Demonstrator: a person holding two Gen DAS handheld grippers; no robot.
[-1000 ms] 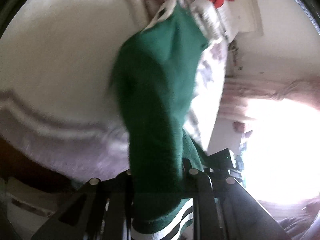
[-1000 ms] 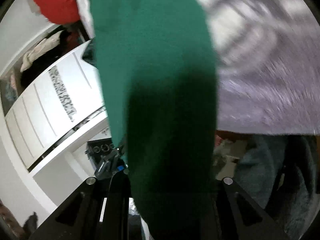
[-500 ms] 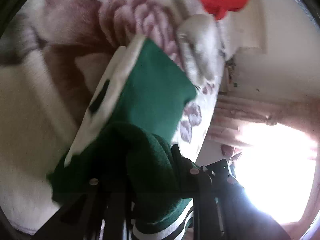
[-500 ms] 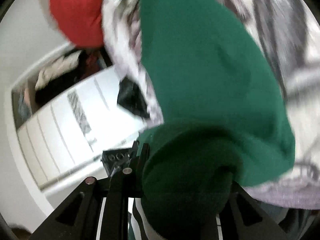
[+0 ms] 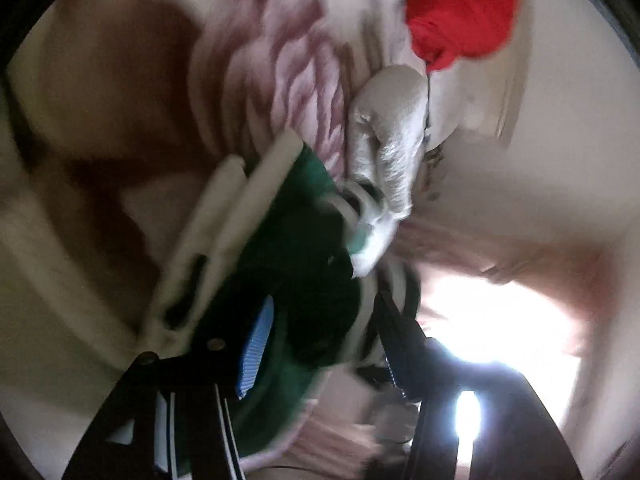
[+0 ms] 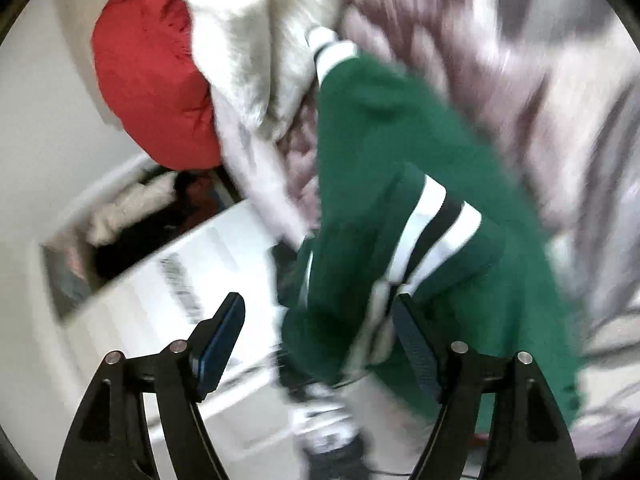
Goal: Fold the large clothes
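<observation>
Right wrist view: your right gripper (image 6: 318, 332) is opening, released — green garment (image 6: 400, 152) mid-frame; your left gripper (image 5: 320, 332) is opening around green cloth too.

Bed (image 6: 560, 92) with a pink-and-white floral blanket (image 5: 304, 80). On it lie a folded green garment (image 6: 400, 152) with white stripes, a white fluffy cloth (image 6: 260, 40) and a red bundle (image 6: 148, 80) at the edge.
</observation>
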